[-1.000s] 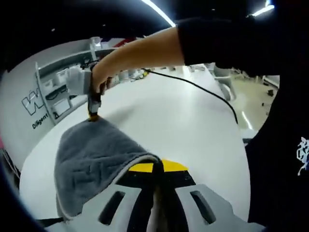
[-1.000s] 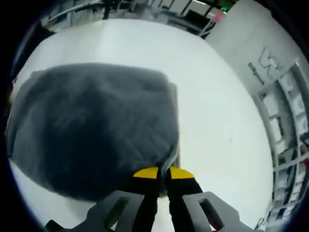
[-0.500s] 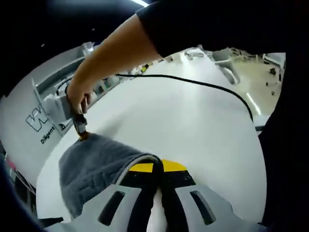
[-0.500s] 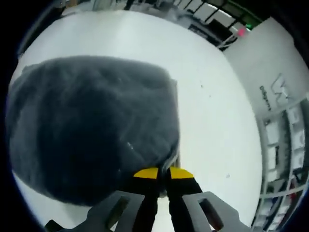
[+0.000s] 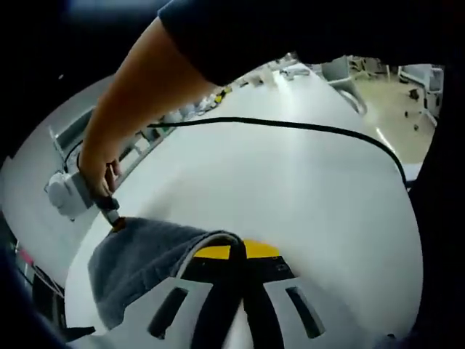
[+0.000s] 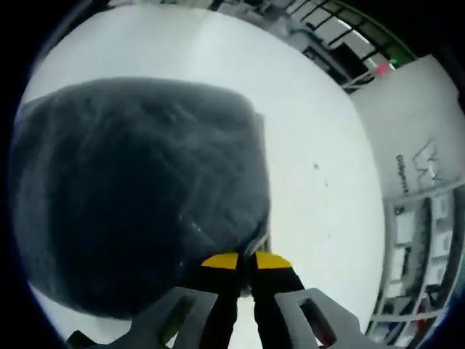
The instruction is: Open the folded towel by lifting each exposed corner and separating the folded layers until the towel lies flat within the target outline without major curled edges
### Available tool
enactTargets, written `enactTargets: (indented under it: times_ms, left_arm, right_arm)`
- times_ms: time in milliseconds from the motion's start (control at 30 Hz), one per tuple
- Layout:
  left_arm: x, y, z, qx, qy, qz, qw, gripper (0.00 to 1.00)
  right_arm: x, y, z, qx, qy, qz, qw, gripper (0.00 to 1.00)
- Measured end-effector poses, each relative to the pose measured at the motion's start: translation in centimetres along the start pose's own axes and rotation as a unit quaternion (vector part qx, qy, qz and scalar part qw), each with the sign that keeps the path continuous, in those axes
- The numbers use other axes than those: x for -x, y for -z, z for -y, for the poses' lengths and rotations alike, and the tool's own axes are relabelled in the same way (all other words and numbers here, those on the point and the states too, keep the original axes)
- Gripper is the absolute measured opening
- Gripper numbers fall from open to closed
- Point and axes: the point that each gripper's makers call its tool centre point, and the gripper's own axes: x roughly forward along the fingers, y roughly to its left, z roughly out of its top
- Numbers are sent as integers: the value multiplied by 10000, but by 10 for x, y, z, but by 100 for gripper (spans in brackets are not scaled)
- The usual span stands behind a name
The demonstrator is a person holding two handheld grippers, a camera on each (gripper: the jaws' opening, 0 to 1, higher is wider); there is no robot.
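A grey towel (image 5: pixel 138 265) hangs lifted above the white table (image 5: pixel 290 196). My left gripper (image 5: pixel 238 252) is shut on one corner of it, the cloth curling over the yellow-tipped jaws. At the towel's far corner, the right gripper (image 5: pixel 113 218) pinches the cloth, held by a person's hand (image 5: pixel 98 171). In the right gripper view the towel (image 6: pixel 138 189) spreads wide and dark over the table (image 6: pixel 312 145), and my right gripper (image 6: pixel 245 262) is shut on its corner.
A black cable (image 5: pixel 290 127) runs across the table toward the far right. Shelving and a white wall with lettering (image 6: pixel 418 163) stand beyond the table's edge. A person's bare arm (image 5: pixel 145 87) and dark sleeve cross the top of the left gripper view.
Both grippers keep their hold on the towel. In the left gripper view the hand with the right gripper sits lower and further left, and the towel looks flatter and more stretched.
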Motion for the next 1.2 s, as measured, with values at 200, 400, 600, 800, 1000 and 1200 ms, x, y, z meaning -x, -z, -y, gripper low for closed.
enactTargets:
  times_ms: [200, 400, 600, 800, 1000, 1200]
  left_arm:
    - [-3, -2, 0, 124, -8, 1, 9999, 1]
    - [-10, -7, 1, -305, -145, -143, 9993, 1]
    - [-8, -5, -1, -280, -86, -94, 9995, 2]
    - [-5, -13, 6, -136, 175, 185, 9996, 13]
    - [13, -22, 22, -29, 391, 387, 9985, 38]
    - [38, -37, 31, 557, 765, 851, 9919, 47]
  right_arm:
    - [-2, -2, 4, 75, 29, 21, 10000, 0]
    - [-7, -6, 11, -84, 22, 44, 10000, 0]
    - [-5, -4, 9, -191, -73, 113, 9997, 0]
    - [-5, -5, 10, -307, -27, 291, 9991, 0]
    - [-6, -5, 11, -309, 10, 303, 9991, 0]
    - [-4, -6, 8, -187, 77, 300, 9993, 0]
